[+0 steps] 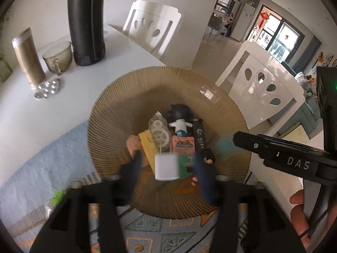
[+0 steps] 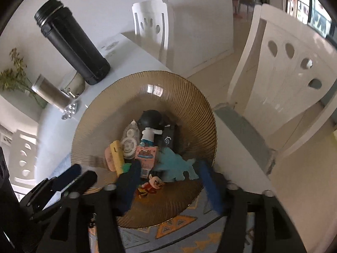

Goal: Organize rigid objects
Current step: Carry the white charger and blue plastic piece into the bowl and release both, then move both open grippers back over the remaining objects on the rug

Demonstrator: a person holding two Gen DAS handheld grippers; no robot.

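Note:
A ribbed amber glass bowl [image 1: 130, 97] sits on the table and holds several small things: a black-headed figurine [image 1: 179, 118], a gear-like tape dispenser [image 1: 159, 130], a yellow block [image 1: 148, 145] and a pink box [image 1: 182, 144]. My left gripper [image 1: 166, 168] is open above the bowl; a white cube-shaped charger [image 1: 166, 167] is blurred between its fingers, untouched by them. My right gripper [image 2: 168, 181] is open over the bowl [image 2: 109, 105], above a blue dinosaur toy [image 2: 174, 164] and a small red figure [image 2: 152, 184]. The right gripper also shows in the left wrist view [image 1: 280, 154].
A tall black flask [image 1: 87, 21], a beige tumbler [image 1: 28, 57], a glass cup [image 1: 58, 58] and a blister pack of pills [image 1: 49, 87] stand at the back left. White chairs [image 1: 263, 86] flank the table. A patterned mat [image 1: 158, 232] lies under the bowl.

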